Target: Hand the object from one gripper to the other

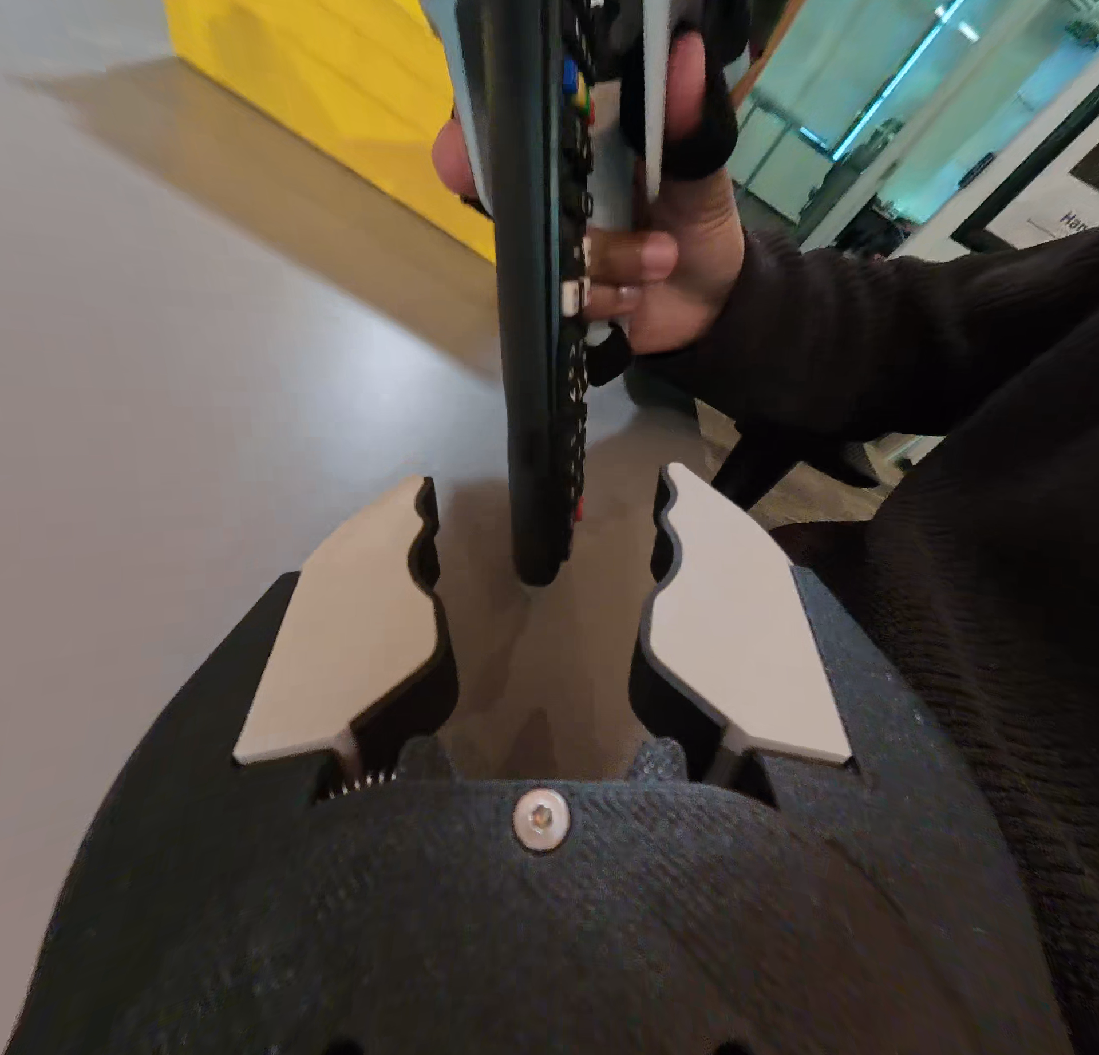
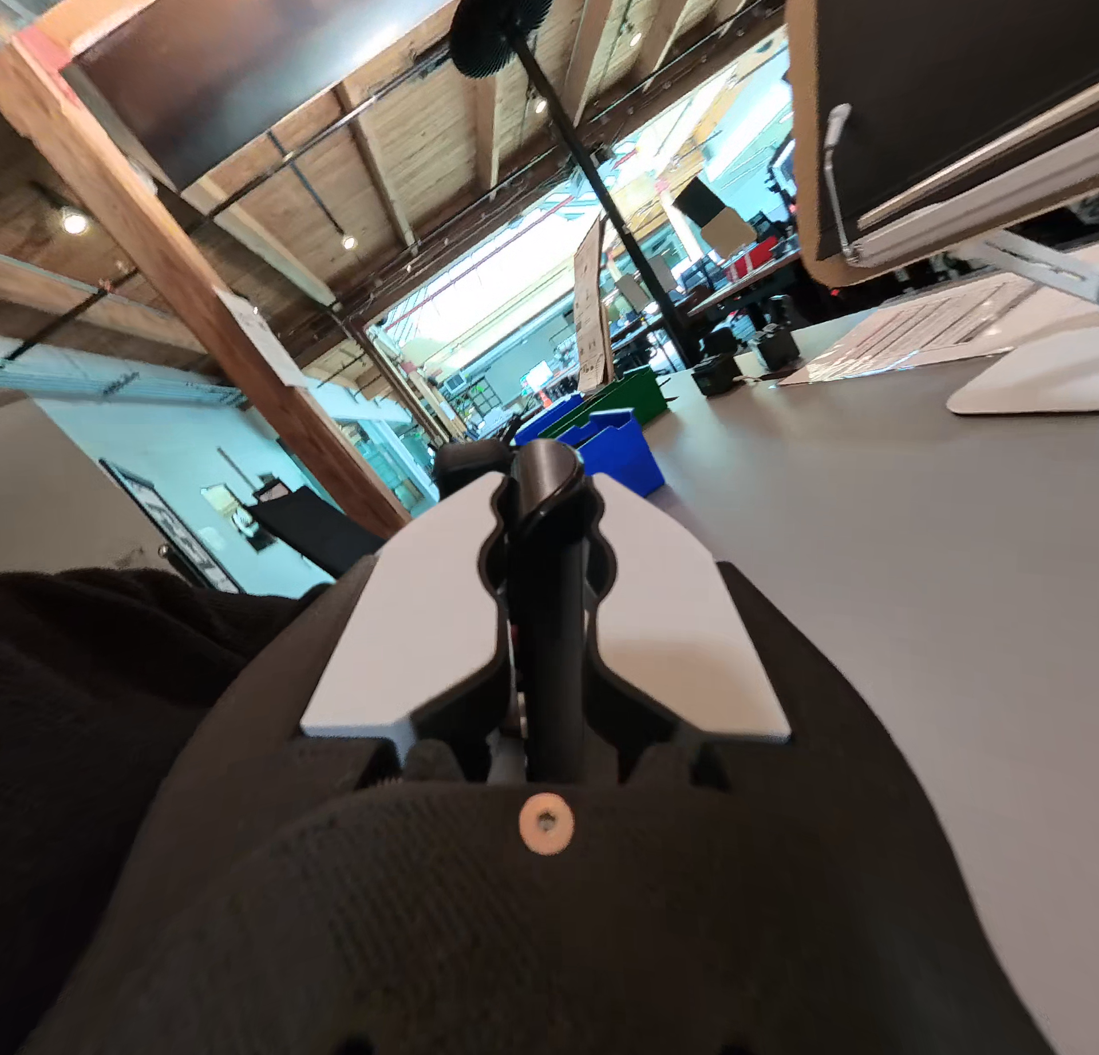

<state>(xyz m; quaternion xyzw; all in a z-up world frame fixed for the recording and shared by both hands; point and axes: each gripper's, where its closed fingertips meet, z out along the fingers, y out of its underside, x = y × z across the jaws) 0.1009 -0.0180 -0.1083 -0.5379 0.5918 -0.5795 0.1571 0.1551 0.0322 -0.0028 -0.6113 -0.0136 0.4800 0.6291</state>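
Observation:
A long black remote control (image 1: 535, 324) with coloured buttons hangs edge-on in the left wrist view. Its lower end sits between the fingertips of my left gripper (image 1: 546, 491), which is open and not touching it. My right gripper (image 1: 553, 93) is shut on the remote's upper part, with a person's hand (image 1: 672, 289) on its grip. In the right wrist view my right gripper (image 2: 546, 485) is shut on the remote (image 2: 544, 610), which runs along between the fingers and sticks out past the tips.
A grey table (image 1: 178, 432) lies under both grippers. A yellow box (image 1: 333, 75) stands at its far side. In the right wrist view, blue and green bins (image 2: 618, 449), a monitor base (image 2: 1023, 384) and a keyboard (image 2: 916, 330) sit on the table. A dark sleeve (image 1: 922, 336) is at right. My right fingertips sit around 12 cm from my left ones.

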